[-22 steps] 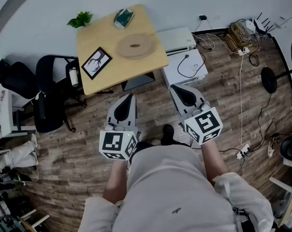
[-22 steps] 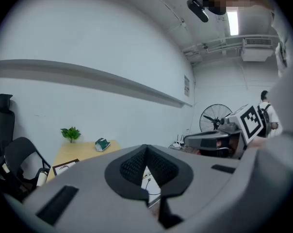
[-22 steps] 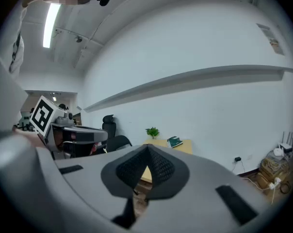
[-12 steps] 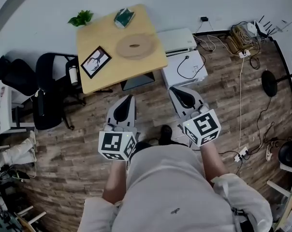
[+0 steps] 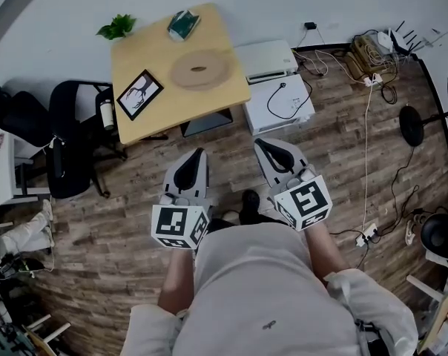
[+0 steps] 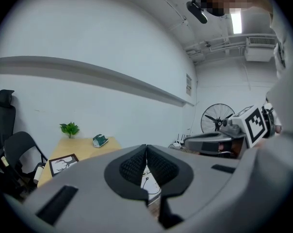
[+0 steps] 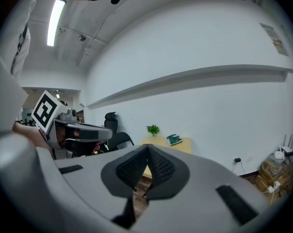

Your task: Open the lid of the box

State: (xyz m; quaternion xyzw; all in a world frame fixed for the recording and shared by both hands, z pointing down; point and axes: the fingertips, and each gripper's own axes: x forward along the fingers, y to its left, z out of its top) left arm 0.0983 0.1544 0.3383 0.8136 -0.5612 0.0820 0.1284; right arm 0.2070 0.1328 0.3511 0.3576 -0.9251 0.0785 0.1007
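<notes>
A wooden table (image 5: 146, 58) stands against the white wall, ahead of both grippers. On it lie a flat round wooden box (image 5: 199, 69), a green box (image 5: 181, 24), a framed deer picture (image 5: 139, 94) and a small plant (image 5: 116, 27). My left gripper (image 5: 199, 153) is shut and empty over the floor, short of the table's near edge. My right gripper (image 5: 260, 143) is also shut and empty, beside it. The left gripper view shows the closed left gripper (image 6: 146, 149) with the green box (image 6: 100, 140) beyond. In the right gripper view, the right gripper (image 7: 147, 149) points toward the table (image 7: 184, 145).
Two white boxes (image 5: 280, 102) sit on the wood floor right of the table, with a black cable on one. Black office chairs (image 5: 68, 147) stand to the left. Tangled cables (image 5: 372, 50) and a fan base (image 5: 413, 124) lie to the right.
The right gripper has drifted slightly left and back toward the person. The table sits a little further left in the head view. The left gripper has barely moved.
</notes>
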